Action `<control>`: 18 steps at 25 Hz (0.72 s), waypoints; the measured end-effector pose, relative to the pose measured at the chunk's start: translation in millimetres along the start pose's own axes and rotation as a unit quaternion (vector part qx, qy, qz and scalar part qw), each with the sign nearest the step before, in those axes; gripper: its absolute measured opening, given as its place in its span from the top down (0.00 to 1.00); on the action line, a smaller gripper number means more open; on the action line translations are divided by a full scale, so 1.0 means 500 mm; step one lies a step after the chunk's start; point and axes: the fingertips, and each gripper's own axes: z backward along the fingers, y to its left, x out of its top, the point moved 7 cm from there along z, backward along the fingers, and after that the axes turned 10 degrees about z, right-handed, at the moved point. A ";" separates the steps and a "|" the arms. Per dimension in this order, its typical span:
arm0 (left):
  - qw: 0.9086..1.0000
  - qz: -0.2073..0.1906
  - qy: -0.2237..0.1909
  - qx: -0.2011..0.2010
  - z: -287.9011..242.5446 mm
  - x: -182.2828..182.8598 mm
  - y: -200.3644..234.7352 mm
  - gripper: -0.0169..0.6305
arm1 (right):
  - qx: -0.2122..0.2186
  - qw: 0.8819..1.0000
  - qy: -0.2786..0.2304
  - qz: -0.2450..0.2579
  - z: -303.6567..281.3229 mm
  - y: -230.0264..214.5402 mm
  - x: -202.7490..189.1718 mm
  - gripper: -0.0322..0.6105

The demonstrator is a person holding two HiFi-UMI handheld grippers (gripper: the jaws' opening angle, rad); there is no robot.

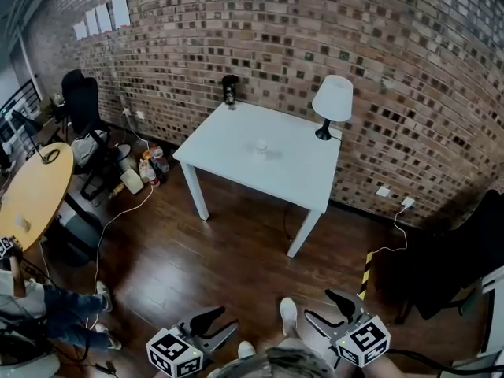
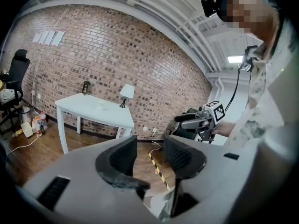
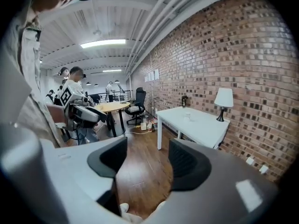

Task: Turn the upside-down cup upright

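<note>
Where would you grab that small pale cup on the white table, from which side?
Probably its side wall, from the near edge: the small pale cup stands alone in the middle of the white table. Finer shape is too small to tell.

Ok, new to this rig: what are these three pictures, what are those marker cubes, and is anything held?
No robot arm: a person holds a two-jaw tool in each hand. The head view looks down from the person's head; the left tool and right tool show at its bottom, each carrying a marker cube that is part of it. The other two pictures come from cameras riding on each tool, looking along its jaws. Both show jaws apart with only floor beyond, so nothing is held. A white table stands against the brick wall. On it: a small pale cup near the middle, a white-shaded lamp at one back corner, a dark object at the other. The cup is too far to tell which way up it stands.
</note>
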 end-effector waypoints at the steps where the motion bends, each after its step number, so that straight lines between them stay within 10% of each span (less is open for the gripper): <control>1: 1.000 -0.001 -0.001 -0.004 0.012 -0.003 -0.003 0.68 | -0.003 1.000 -0.002 0.005 0.004 0.015 0.007 0.51; 18: 0.999 -0.001 -0.040 0.013 0.124 -0.174 -0.048 0.68 | 0.010 0.999 -0.011 0.041 0.043 0.184 -0.080 0.53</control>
